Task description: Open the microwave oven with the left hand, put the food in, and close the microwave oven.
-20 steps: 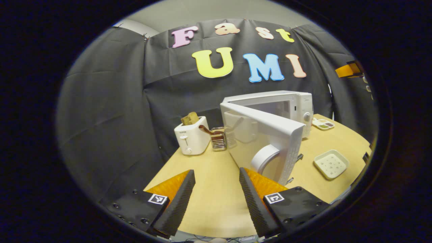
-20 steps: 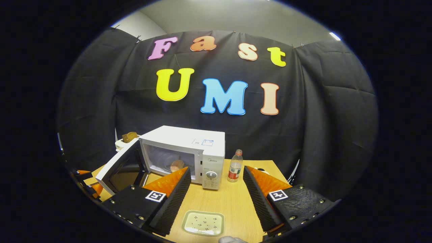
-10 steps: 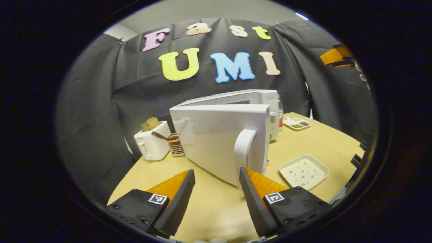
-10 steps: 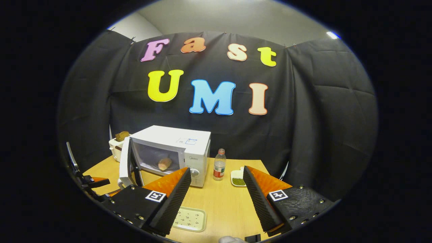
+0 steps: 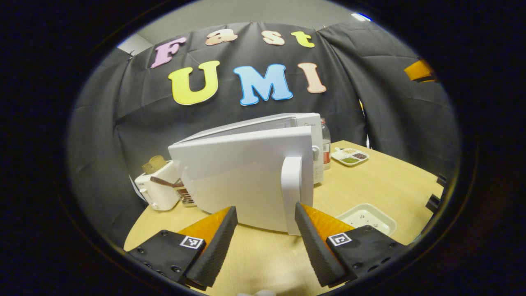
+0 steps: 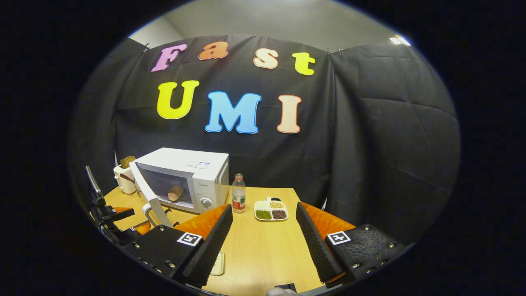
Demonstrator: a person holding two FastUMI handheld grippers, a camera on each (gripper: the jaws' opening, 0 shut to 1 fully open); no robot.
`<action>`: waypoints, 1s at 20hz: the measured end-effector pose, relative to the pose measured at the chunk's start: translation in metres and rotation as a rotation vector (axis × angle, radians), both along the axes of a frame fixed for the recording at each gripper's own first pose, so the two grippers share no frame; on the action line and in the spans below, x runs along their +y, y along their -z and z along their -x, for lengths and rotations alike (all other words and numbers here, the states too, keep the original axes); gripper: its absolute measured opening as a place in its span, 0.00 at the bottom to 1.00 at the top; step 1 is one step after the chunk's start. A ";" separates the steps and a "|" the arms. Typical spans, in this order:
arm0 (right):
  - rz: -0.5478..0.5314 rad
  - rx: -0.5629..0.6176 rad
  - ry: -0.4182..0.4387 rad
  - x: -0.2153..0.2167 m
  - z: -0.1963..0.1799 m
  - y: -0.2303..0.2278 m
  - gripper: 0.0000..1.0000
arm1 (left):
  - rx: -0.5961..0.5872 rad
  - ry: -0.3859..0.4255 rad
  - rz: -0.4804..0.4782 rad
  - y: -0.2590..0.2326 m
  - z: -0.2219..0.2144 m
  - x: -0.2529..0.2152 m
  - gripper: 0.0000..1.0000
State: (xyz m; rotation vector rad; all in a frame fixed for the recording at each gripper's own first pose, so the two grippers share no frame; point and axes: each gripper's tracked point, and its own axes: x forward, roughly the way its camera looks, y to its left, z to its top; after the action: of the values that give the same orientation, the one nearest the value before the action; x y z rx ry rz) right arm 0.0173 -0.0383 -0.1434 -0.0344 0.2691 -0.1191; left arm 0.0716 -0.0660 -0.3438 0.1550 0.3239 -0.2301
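Observation:
The white microwave (image 5: pixel 287 123) stands on the table with its door (image 5: pixel 242 176) partly ajar, outer face toward me. My left gripper (image 5: pixel 265 210) is open just in front of the door, one finger close beside the foot of the white handle (image 5: pixel 291 189); I cannot tell whether they touch. In the right gripper view the microwave (image 6: pixel 197 170) sits far left, its door (image 6: pixel 148 196) angled out, and a brownish piece of food (image 6: pixel 176 192) lies inside. My right gripper (image 6: pixel 264 207) is open and holds nothing, well back from the oven. The left gripper (image 6: pixel 119 214) shows by the door.
A white toaster (image 5: pixel 158 191) with bread and a small rack (image 5: pixel 185 196) stand left of the microwave. A bottle (image 6: pixel 238 199) and a compartment tray (image 6: pixel 271 210) sit to its right. A white speckled dish (image 5: pixel 367 218) lies near the front table edge.
The microwave door has swung from wide open to partly ajar, with my left gripper following it. The right gripper has drawn back and turned to the right.

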 end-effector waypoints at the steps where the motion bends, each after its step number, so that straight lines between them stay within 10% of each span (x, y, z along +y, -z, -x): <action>1: 0.000 0.002 0.014 -0.005 0.000 0.000 0.95 | -0.003 0.008 -0.001 -0.001 -0.006 -0.006 0.90; 20: -0.011 0.084 0.044 -0.025 -0.021 0.025 0.95 | -0.020 -0.022 0.062 0.012 -0.124 -0.067 0.97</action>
State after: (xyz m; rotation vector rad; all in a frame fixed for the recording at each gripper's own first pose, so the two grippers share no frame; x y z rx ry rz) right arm 0.0379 -0.0635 -0.1684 -0.0222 0.3547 -0.1601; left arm 0.1951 -0.1331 -0.3562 0.0922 0.2981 -0.2163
